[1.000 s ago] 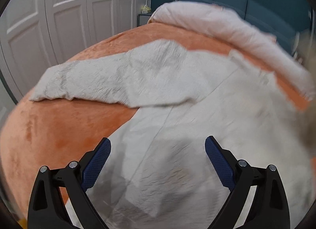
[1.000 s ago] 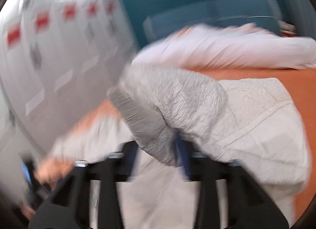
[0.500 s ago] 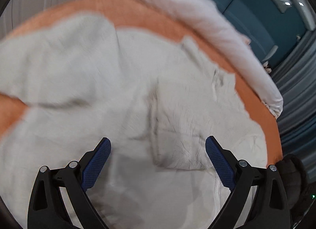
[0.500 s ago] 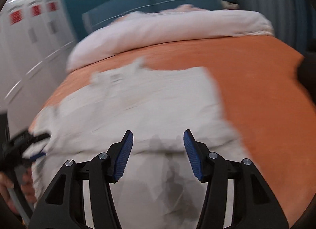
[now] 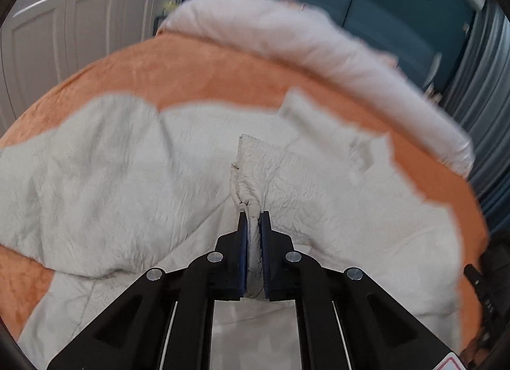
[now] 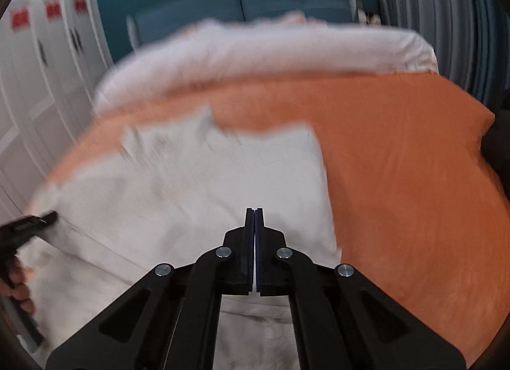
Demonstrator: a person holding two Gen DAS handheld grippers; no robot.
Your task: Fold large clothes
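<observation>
A large white crinkled garment [image 5: 127, 178] lies spread on an orange bed cover [image 5: 191, 73]. My left gripper [image 5: 253, 220] is closing; its blue pads pinch a raised ridge of the garment's cloth, which bunches up just beyond the tips. In the right wrist view the same garment [image 6: 207, 185] lies flat with its right edge straight. My right gripper [image 6: 254, 217] hangs over the garment's near part, jaws closing until the pads meet, with no cloth visible between them. The left gripper [image 6: 35, 221] and the hand [image 6: 16, 287] holding it show at that view's left edge.
A rolled white duvet [image 5: 318, 45] runs along the far side of the bed, in front of a teal headboard [image 5: 382, 13]. White wardrobe doors [image 5: 79, 19] stand to the left and grey curtains [image 5: 478, 99] to the right. Bare orange cover [image 6: 398, 163] stretches right of the garment.
Both grippers went from open to shut. The left one swung across the garment and pinched a fold. The right one let go of the bunched cloth it held and dropped lower over the flat garment.
</observation>
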